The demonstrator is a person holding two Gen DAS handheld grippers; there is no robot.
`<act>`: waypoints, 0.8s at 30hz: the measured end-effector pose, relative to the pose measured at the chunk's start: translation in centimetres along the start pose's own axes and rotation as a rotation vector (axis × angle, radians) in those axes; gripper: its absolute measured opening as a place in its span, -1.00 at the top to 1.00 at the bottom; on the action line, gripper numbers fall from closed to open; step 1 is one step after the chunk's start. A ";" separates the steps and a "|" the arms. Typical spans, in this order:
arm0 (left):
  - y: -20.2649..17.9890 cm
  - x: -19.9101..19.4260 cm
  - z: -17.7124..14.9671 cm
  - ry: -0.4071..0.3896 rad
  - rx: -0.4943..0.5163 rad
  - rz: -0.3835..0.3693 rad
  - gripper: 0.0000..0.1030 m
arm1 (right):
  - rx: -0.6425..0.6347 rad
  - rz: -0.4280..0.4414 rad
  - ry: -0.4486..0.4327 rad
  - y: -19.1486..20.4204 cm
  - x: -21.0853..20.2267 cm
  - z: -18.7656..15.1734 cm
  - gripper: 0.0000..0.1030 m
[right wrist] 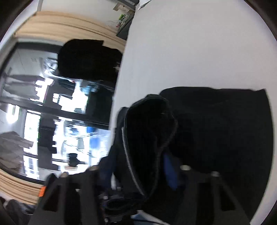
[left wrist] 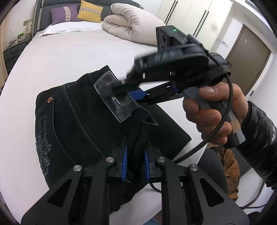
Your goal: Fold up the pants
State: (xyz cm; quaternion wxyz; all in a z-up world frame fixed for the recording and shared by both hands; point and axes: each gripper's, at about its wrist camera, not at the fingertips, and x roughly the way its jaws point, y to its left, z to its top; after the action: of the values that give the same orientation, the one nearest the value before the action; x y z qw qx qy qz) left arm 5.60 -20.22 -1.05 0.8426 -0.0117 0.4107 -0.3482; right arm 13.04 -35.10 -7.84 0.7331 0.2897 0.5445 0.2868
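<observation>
**Pants held at the waistband over the bed**

The pants point(left wrist: 74, 117) are black denim, gripped at the waist end and lying partly on the white bed point(left wrist: 57, 55). The left hand-held gripper point(left wrist: 135, 166) is clamped narrow on a fold of the waistband, its blue pads point(left wrist: 124, 161) pressing the cloth from both sides. From there the fabric spreads away toward the far left, showing a grey leather patch point(left wrist: 114, 97) at the waistband, a copper rivet point(left wrist: 50, 99) and pale embroidery point(left wrist: 43, 143) on a back pocket.

The right hand-held gripper point(left wrist: 135, 93) reaches in from the right, its tips at the patch. In the left wrist view it is blurred, and the jaws stand only partly apart; one blue pad point(left wrist: 136, 96) shows beside the patch. In the right wrist view a rolled edge of the pants point(right wrist: 148, 131) sits between its fingers, but blur hides whether the pads point(right wrist: 168, 166) press on it. A hand point(left wrist: 211, 110) in a black sleeve point(left wrist: 259, 136) grips its grey handle, and a black cable point(left wrist: 216, 129) loops beneath.

Farther out on the bed lie a folded cream duvet point(left wrist: 131, 24), a purple pillow point(left wrist: 64, 13) and a yellow pillow point(left wrist: 90, 11).
</observation>
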 end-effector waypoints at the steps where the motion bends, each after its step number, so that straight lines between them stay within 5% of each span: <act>1: 0.2 -0.1 0.2 0.001 -0.001 -0.007 0.72 | 0.010 -0.007 -0.003 -0.3 -0.2 -0.2 0.48; 8: -3.0 2.5 1.7 0.020 0.055 -0.034 0.72 | -0.014 -0.097 -0.048 -1.2 -2.7 -0.7 0.69; 24: -8.9 7.5 6.2 0.051 0.136 -0.103 0.72 | 0.018 -0.132 -0.120 -5.6 -8.6 -0.2 0.72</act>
State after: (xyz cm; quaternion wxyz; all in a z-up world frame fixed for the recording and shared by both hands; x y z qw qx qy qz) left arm 7.99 -33.14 0.66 0.8117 0.0334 0.4062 -0.4183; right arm 11.32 -45.16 -6.53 0.7789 0.2765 0.5202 0.2153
